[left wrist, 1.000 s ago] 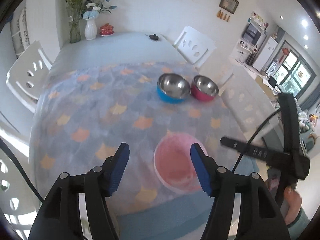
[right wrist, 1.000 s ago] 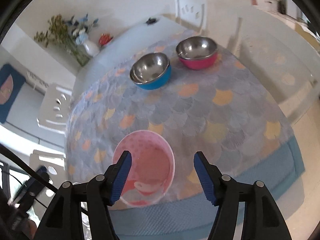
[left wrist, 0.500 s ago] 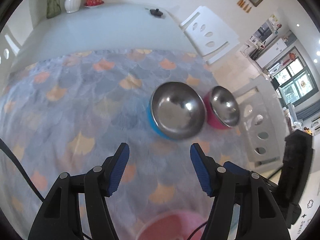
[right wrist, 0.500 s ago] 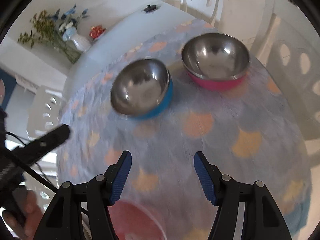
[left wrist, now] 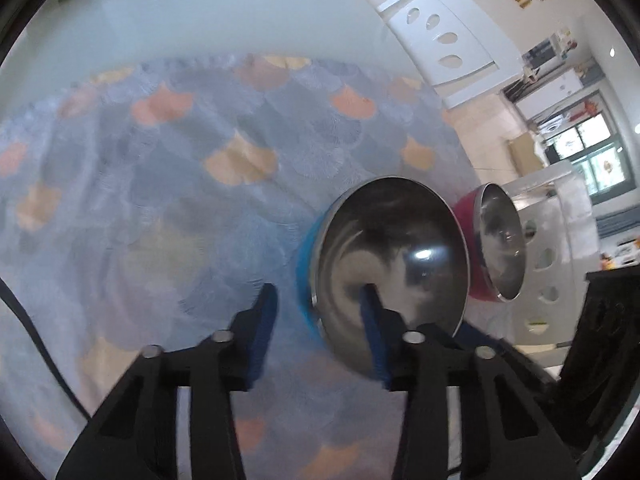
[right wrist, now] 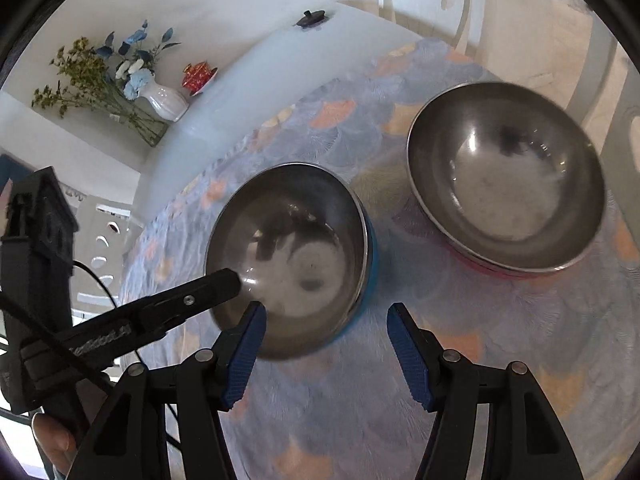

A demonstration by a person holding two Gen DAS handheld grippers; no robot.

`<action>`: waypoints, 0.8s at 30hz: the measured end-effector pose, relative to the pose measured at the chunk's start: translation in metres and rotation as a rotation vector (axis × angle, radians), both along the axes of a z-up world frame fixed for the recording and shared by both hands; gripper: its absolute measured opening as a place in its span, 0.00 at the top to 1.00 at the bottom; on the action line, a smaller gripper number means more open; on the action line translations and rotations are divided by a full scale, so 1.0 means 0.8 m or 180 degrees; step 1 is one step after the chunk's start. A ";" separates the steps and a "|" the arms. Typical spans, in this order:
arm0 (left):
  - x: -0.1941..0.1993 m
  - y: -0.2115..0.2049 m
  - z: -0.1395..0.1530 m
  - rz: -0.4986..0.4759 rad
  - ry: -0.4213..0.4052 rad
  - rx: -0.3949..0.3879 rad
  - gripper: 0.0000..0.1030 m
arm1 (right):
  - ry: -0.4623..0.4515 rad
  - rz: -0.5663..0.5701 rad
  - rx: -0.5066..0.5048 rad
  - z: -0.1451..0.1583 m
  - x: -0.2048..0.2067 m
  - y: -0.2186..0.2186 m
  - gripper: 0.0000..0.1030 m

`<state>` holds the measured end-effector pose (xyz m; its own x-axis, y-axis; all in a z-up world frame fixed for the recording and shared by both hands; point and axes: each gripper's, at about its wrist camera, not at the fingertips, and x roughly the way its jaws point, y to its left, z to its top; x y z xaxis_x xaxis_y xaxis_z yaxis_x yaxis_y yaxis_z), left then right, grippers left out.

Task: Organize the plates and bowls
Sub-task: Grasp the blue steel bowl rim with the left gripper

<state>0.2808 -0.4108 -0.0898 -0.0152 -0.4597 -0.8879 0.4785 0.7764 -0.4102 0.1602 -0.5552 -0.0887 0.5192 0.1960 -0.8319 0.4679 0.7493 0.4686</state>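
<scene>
Two steel bowls stand side by side on the patterned tablecloth [left wrist: 160, 200]: one with a blue outside [left wrist: 392, 256] [right wrist: 296, 248], one with a red outside [left wrist: 500, 248] [right wrist: 504, 184]. My left gripper [left wrist: 318, 320] straddles the blue bowl's near rim, one finger inside and one outside. Its jaws are closing, and a gap still shows between the outer pad and the bowl's wall. My right gripper [right wrist: 324, 332] hovers over the blue bowl's near edge, jaws wide and narrowing slightly, with no pad touching the bowl. The red bowl lies to its upper right.
White chairs [left wrist: 440, 48] [left wrist: 548, 240] stand at the table's far and right sides. A vase of flowers [right wrist: 164, 100], a red pot [right wrist: 198, 76] and a small black object [right wrist: 310, 20] sit on the bare far end. A person's hand [right wrist: 52, 440] holds the left gripper.
Both grippers have swept forward and down from the pink plate to the two bowls. The plate has left view. The left jaws have narrowed around the blue bowl's rim.
</scene>
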 end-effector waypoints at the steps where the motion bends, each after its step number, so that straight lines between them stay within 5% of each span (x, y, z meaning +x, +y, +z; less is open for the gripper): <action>1: 0.001 -0.002 -0.004 -0.0003 0.0028 -0.0014 0.70 | 0.0019 -0.0007 0.0001 -0.004 0.003 0.000 0.46; 7: 0.002 -0.020 -0.024 -0.0066 0.0001 0.0056 0.73 | 0.0079 -0.0032 0.0004 -0.021 0.010 -0.005 0.59; 11: 0.002 -0.021 -0.025 -0.0099 -0.0138 0.0119 0.88 | 0.0092 -0.0043 -0.0105 -0.025 0.015 -0.006 0.68; 16: -0.003 -0.007 -0.017 -0.0098 -0.0183 0.0011 0.89 | 0.0126 -0.0049 -0.0183 -0.025 0.011 -0.009 0.81; 24: -0.033 0.028 0.036 -0.0007 -0.0585 -0.0083 0.89 | 0.0033 0.0001 -0.0317 0.013 0.002 0.014 0.81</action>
